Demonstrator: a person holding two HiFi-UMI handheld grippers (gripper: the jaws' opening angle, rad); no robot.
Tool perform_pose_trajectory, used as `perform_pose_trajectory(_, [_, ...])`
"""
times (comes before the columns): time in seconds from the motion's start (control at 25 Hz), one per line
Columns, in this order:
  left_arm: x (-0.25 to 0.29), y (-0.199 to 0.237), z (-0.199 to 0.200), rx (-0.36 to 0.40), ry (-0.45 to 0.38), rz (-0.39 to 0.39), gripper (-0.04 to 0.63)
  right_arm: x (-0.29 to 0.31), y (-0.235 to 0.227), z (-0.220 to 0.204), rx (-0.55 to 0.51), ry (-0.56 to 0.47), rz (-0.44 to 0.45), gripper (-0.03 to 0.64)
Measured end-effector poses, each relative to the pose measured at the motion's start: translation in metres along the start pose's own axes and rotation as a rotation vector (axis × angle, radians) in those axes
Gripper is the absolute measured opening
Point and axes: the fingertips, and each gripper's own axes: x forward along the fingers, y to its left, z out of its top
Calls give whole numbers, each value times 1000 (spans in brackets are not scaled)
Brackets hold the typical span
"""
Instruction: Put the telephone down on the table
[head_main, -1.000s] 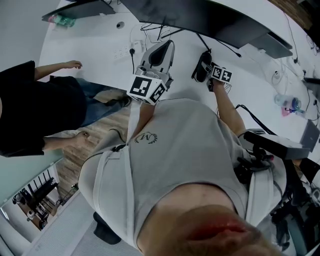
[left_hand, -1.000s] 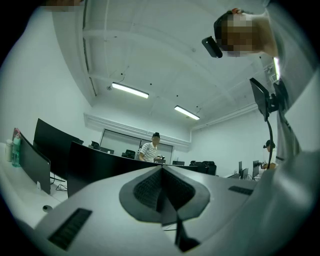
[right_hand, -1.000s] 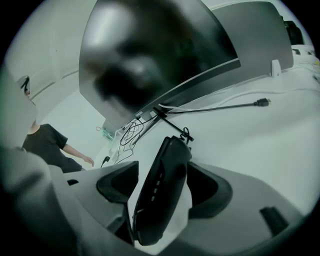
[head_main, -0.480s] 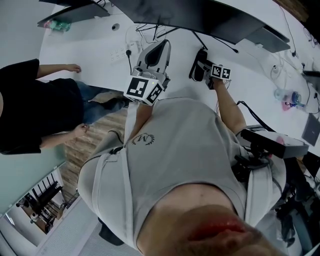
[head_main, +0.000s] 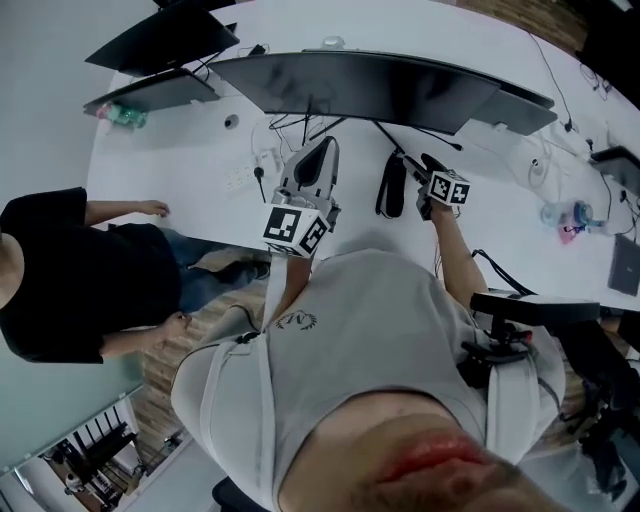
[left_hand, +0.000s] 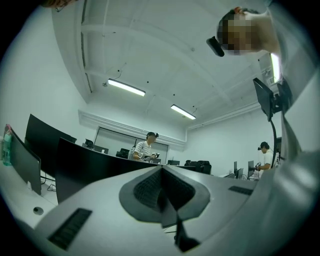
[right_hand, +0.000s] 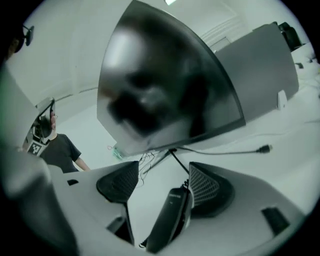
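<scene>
Watching the right gripper (right_hand: 162, 180) low over the table (head_main: 180, 150), in front of the curved monitor (head_main: 370, 90). Jaws spread wide. Telephone (right_hand: 169, 216) lies lengthwise between them, leaning on the right-hand pad (right_hand: 205, 186); the other pad stands clear of it. No squeeze on it, then. From the head view the handset (head_main: 388, 186) sits dark against the white top just left of that gripper, cord trailing toward the monitor stand. It looks set down, though I cannot see for sure that its full length rests on the surface.

Left gripper (left_hand: 162, 187): jaws pressed together, nothing in them, tilted up at the room. My guess is it is parked out of the way, since this is a one-handed job.

A person in a black shirt (head_main: 70, 280) stands at the table's left end, well apart from the work.

Likely remaining: back the right gripper straight off without dragging the handset or snagging the cord.
</scene>
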Motion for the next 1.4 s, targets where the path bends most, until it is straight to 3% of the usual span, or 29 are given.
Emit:
perform_pose_trajectory(0.36, [31, -2, 14, -4, -33, -50, 9, -86, 110, 163, -264, -331, 52, 311])
perform_pose_trajectory(0.6, [44, -15, 31, 57, -61, -104, 9, -161, 200, 247, -496, -551, 33, 311])
perform_pose_trajectory(0.76, [44, -27, 38, 122, -76, -139, 9, -187, 231, 261, -566, -622, -5, 311])
perform_pose_trajectory(0.96, [43, -41, 38, 188, -66, -179, 9, -184, 241, 256, -559, -615, 6, 311])
perform_pose_trajectory(1.4, [37, -38, 38, 183, -66, -183, 9, -185, 238, 251, -556, -606, -55, 311])
